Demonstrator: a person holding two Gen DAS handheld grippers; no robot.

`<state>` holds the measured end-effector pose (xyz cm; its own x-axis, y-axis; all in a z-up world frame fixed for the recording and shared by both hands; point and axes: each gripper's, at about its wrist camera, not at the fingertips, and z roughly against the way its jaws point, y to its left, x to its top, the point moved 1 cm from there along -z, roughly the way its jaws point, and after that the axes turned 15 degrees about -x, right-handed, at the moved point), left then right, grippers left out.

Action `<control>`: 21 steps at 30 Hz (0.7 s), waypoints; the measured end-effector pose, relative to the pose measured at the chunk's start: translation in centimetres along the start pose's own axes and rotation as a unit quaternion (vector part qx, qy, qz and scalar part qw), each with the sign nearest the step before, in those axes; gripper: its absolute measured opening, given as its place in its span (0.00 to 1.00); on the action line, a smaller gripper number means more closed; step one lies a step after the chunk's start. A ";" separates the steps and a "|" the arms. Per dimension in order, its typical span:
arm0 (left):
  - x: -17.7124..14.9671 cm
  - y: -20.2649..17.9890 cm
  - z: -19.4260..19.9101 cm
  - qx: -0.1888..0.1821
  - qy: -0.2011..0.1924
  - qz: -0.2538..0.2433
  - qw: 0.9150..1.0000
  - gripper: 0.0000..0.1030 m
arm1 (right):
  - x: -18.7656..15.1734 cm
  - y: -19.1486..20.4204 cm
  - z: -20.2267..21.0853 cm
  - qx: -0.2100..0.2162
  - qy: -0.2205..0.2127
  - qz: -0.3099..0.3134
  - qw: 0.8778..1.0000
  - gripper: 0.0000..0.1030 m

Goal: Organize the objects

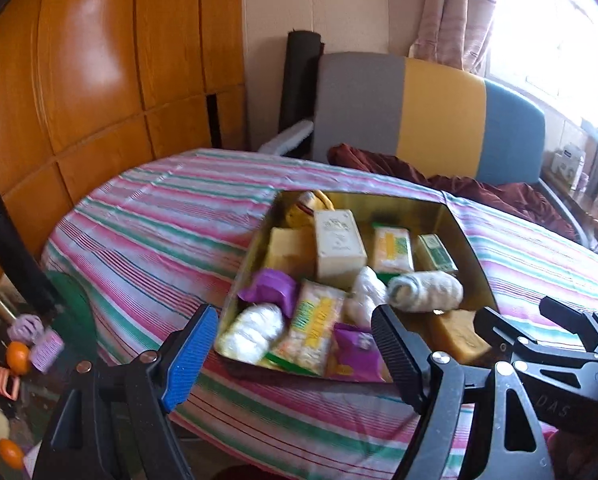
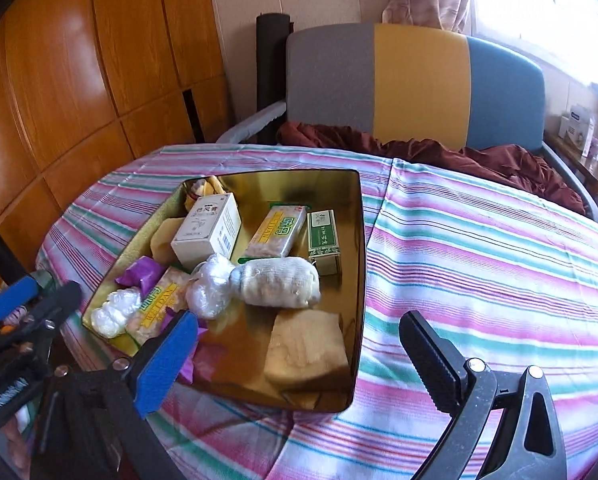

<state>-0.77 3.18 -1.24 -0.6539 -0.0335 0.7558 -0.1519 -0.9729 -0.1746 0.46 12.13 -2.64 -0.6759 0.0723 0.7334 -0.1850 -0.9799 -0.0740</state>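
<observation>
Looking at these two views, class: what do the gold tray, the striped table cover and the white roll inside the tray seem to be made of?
Shiny gold rectangular tray: probably metal or foil-faced card, since its walls mirror the contents.
Pink, green and white striped table cover: woven cloth, matte, with creases and a fold line.
Off-white fuzzy roll: likely soft textile, perhaps towelling or a sock; its surface looks nubbly.

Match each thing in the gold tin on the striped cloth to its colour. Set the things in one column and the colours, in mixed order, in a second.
Things:
1. small upright box
2. wrapper by the tin's left wall
3. big carton
4. sponge block in the near corner

Colours:
A. tan
B. green
C. white
D. purple

Pairs: 1-B, 2-D, 3-C, 4-A
</observation>
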 end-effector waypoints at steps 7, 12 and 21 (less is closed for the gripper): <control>-0.4 -0.4 0.2 -0.011 0.000 0.001 1.000 0.77 | -0.2 0.2 0.2 0.001 -0.001 -0.002 1.000 0.99; -0.3 -0.3 0.3 -0.008 -0.008 -0.003 1.000 0.77 | -0.4 0.5 -0.1 0.003 0.005 0.003 1.000 0.99; -0.2 0.2 0.4 0.003 -0.018 -0.003 1.000 0.70 | -0.8 1.1 -0.6 0.004 0.014 0.013 1.000 0.99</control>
<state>-0.38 2.90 -1.24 -0.6265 -0.0361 0.7785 -0.1515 -0.9742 -0.1671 0.33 11.16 -3.72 -0.7003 0.0523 0.7120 -0.1613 -0.9831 -0.0865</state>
